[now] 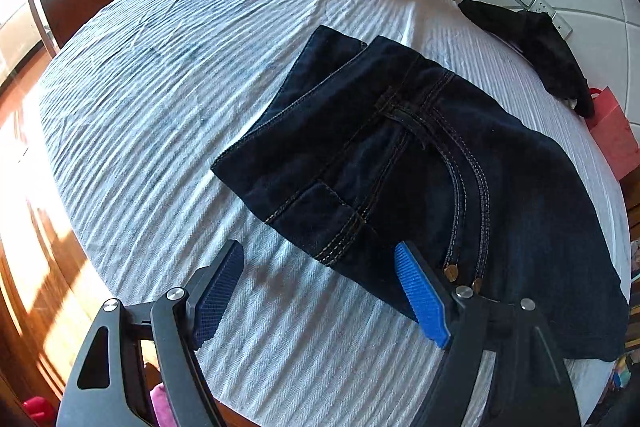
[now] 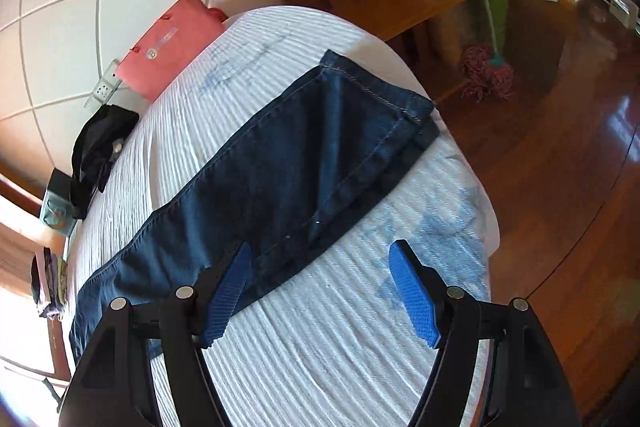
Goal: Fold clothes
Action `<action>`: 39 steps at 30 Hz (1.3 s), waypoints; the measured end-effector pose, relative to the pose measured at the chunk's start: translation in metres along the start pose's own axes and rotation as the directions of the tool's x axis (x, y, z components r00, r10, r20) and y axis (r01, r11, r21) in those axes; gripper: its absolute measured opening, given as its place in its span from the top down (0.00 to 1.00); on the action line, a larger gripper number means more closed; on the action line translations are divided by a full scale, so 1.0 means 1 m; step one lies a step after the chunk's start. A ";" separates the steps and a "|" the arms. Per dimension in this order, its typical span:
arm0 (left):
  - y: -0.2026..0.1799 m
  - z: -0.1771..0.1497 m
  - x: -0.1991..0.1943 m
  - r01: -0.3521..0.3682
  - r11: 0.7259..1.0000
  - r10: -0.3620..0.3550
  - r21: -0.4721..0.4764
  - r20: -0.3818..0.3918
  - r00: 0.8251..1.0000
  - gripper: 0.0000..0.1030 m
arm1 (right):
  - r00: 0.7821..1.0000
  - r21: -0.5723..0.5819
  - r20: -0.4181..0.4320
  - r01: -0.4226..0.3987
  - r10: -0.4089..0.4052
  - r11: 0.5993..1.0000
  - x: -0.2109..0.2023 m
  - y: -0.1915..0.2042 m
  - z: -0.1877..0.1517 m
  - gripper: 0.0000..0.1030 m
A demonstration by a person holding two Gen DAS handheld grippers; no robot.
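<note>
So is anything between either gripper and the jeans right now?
Nothing visible. The left gripper hangs open at the waist end of the jeans, and the right gripper is open beside the legs.

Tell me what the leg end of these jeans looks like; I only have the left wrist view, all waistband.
Observer: In the right wrist view the jeans stretch out flat, one leg stacked on the other, hems at the bed's edge.
Operator: Report the right gripper.
Observer: The right gripper is open, holding nothing, above the sheet beside the legs' near edge.
Operator: Say what lies past the hems.
Observer: Wooden floor, with a mop standing there.
</note>
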State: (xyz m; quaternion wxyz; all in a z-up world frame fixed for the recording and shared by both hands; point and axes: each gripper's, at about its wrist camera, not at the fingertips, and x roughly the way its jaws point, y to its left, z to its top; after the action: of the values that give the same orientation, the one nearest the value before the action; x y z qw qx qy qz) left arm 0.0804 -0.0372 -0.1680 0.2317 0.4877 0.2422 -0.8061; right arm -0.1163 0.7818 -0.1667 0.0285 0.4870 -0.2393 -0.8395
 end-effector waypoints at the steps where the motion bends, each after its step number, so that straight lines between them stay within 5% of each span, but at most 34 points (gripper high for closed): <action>1: -0.004 0.002 0.002 -0.007 1.000 0.007 -0.001 0.006 1.000 0.22 | 1.000 0.010 0.001 0.002 -0.002 1.000 0.000 -0.005 0.002 0.31; 13: -0.023 0.005 0.013 -0.050 0.999 0.049 0.014 0.042 0.998 0.23 | 0.996 0.135 0.090 0.014 -0.026 0.991 0.025 -0.024 0.019 0.30; 20: -0.031 0.000 0.015 -0.090 0.995 0.093 -0.040 0.082 0.992 0.24 | 0.981 0.120 0.147 0.109 -0.126 0.987 0.035 -0.011 0.028 0.36; 24: -0.030 0.001 0.010 -0.086 0.990 0.097 -0.111 0.097 0.991 0.58 | 0.958 -0.030 0.126 0.262 -0.256 0.965 0.049 0.016 0.032 0.72; 27: -0.042 0.002 -0.005 -0.086 0.995 0.092 -0.044 0.149 0.985 0.79 | 0.972 -0.058 0.177 0.167 -0.154 0.984 0.035 0.028 0.034 0.87; 31: -0.092 0.002 -0.035 -0.078 0.986 0.040 0.149 0.245 0.969 0.86 | 0.980 -0.144 0.192 -0.025 0.053 0.989 0.011 0.062 0.035 0.88; 35: -0.152 0.013 -0.072 -0.047 0.929 -0.076 0.368 0.313 0.947 0.88 | 0.965 -0.321 0.094 -0.202 0.244 0.925 0.004 0.127 0.009 0.88; 37: -0.188 0.010 -0.074 -0.032 0.863 -0.145 0.504 0.308 0.940 0.91 | 0.954 -0.423 0.007 -0.268 0.299 0.865 0.009 0.166 -0.020 0.88; 39: -0.231 -0.018 -0.064 -0.021 0.785 -0.172 0.620 0.250 0.953 0.90 | 0.946 -0.503 -0.082 -0.311 0.314 0.806 0.020 0.200 -0.050 0.88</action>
State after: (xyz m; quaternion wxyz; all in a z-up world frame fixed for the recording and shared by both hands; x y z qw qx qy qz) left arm -0.0214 0.1622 -0.0797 0.0606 0.4013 -0.0510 -0.9125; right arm -0.1227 0.5807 -0.1173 0.2932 0.4136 -0.0860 -0.8577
